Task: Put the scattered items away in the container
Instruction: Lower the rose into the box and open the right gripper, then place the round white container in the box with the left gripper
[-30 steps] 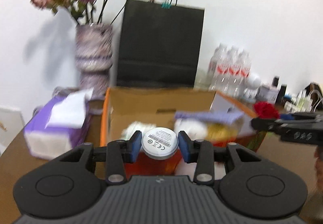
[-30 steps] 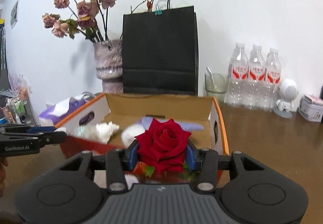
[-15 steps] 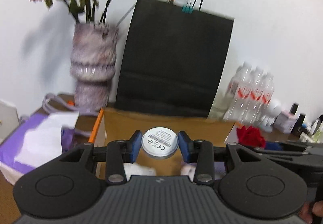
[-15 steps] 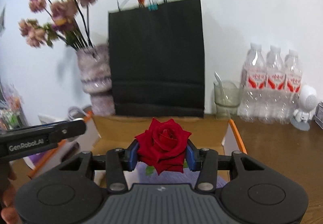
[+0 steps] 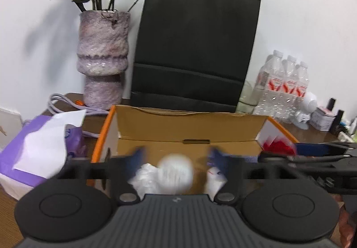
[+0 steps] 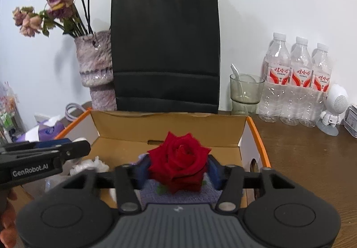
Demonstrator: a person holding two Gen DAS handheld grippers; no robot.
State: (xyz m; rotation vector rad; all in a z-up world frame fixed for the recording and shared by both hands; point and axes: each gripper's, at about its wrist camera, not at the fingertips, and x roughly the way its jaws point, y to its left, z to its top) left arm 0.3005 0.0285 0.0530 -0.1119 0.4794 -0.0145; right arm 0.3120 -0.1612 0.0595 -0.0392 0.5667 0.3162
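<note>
Two hand-held grippers hang over the open cardboard box (image 6: 169, 129), which sits at the middle of both views with its orange-edged flaps spread. The right hand-held gripper (image 6: 178, 168) is clamped on a red rose (image 6: 178, 158), its blue pads pressed into the outer petals at lower centre of the right wrist view. Below the bloom lies a lilac cloth (image 6: 178, 194) already in the box. The left hand-held gripper (image 5: 175, 159) has its fingers spread wide apart and blurred; a white round puck (image 5: 175, 173), also blurred, sits between them but touches neither, so it looks freshly let go and dropping into the box beside a crumpled white tissue (image 5: 145, 177).

Judged by its look, the rose is light, soft and easily bruised. Petals give under a squeeze, so the hold is best kept gentle and low on the head, near the green base (image 6: 161, 188) where it is firmest. It should fall harmlessly onto the cloth. The puck appears stiff, smooth and small, likely slippery at its rim, yet sturdy enough to survive a short drop

Behind the box stand a black paper bag (image 6: 165, 47) and a vase (image 6: 94, 69)
</note>
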